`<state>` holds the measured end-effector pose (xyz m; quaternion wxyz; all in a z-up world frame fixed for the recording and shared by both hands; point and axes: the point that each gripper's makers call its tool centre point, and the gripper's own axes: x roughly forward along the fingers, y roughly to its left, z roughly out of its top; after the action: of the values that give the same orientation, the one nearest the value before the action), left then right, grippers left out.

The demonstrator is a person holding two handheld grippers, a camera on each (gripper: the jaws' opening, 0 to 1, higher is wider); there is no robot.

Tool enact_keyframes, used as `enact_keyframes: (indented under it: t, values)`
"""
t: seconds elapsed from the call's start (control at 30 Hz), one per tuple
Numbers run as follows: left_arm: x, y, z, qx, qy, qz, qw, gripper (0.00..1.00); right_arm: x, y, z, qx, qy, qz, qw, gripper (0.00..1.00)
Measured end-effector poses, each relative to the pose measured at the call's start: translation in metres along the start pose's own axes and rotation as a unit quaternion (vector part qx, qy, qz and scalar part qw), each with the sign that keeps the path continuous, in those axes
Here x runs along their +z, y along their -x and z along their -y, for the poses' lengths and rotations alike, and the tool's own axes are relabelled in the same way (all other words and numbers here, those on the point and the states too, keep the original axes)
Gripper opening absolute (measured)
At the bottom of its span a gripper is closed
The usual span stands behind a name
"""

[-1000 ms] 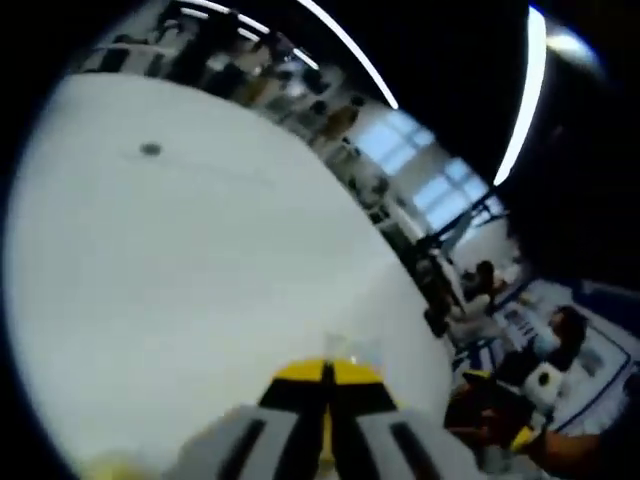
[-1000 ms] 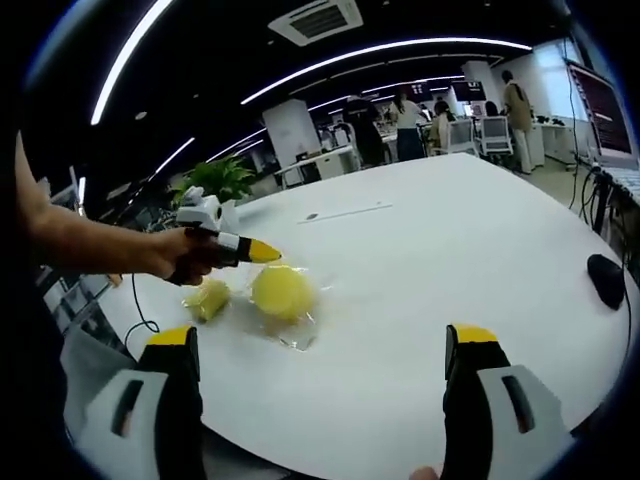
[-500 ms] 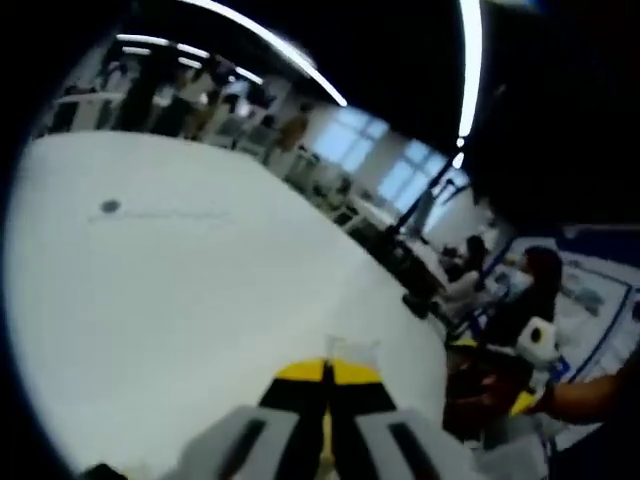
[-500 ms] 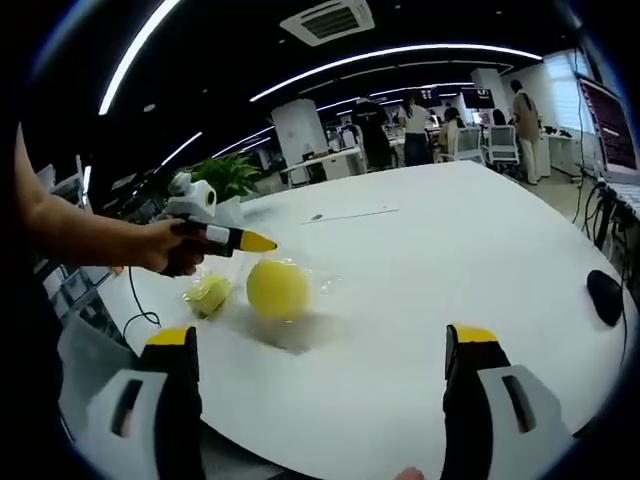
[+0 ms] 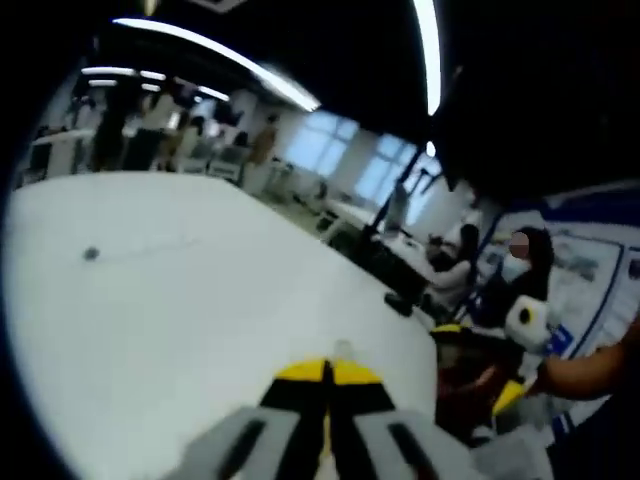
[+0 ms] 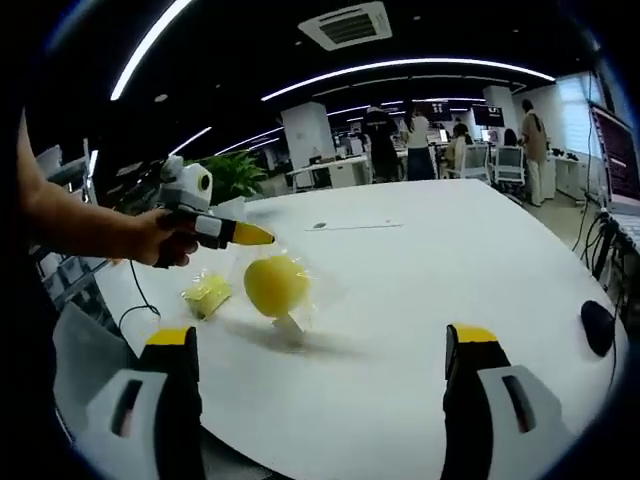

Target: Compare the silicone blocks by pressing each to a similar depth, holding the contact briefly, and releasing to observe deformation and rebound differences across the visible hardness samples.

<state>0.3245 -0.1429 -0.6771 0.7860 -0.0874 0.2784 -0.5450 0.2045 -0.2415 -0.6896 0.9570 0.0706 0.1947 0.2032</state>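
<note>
In the right gripper view a round yellow silicone block (image 6: pixel 275 283) hangs in a clear bag just above the white table (image 6: pixel 420 290). My left gripper (image 6: pixel 258 236), held by a hand, is shut on the bag's top. The bag's lower corner reaches down near the tabletop. A smaller yellow block (image 6: pixel 207 293) lies on the table to its left. In the left gripper view the left gripper (image 5: pixel 328 372) has its jaws closed, with a scrap of clear bag (image 5: pixel 342 348) at the tips. My right gripper (image 6: pixel 321 336) is open, nothing between its jaws, nearer than the blocks.
A black mouse (image 6: pixel 596 328) lies near the table's right edge. A potted plant (image 6: pixel 235 175) stands behind the left gripper, and a thin cable (image 6: pixel 133 300) runs off the left edge. A small dark spot (image 6: pixel 318 226) marks the far tabletop. People sit at desks beyond.
The left gripper has risen with the bag, lifting the round yellow block off the table. The smaller block stays on the table. The right gripper has kept open and hardly moved.
</note>
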Motion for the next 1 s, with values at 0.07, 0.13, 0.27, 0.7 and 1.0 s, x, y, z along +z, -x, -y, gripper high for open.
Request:
enact_keyframes:
  t: [0.07, 0.13, 0.27, 0.7, 1.0]
  values:
    - [0.003, 0.002, 0.002, 0.005, -0.016, -0.004, 0.9999, 0.0, 0.001, 0.0, -0.001, 0.004, 0.005, 0.001, 1.0, 0.96]
    - [0.009, 0.005, 0.005, 0.006, -0.019, -0.003, 0.9998, 0.0, 0.004, -0.001, -0.001, 0.008, 0.007, 0.003, 0.9999, 0.96]
    - [0.028, 0.013, 0.007, 0.013, -0.028, 0.015, 0.9994, 0.0, 0.017, -0.003, 0.002, 0.013, -0.006, 0.02, 0.9997, 0.96]
    - [0.083, 0.042, 0.034, 0.006, -0.039, 0.064, 0.9972, 0.0, 0.066, -0.019, -0.012, 0.069, 0.003, 0.088, 0.9938, 0.96]
    - [0.096, 0.06, 0.055, -0.01, -0.038, 0.073, 0.9965, 0.0, 0.094, -0.031, -0.026, 0.149, -0.009, 0.103, 0.9835, 0.96]
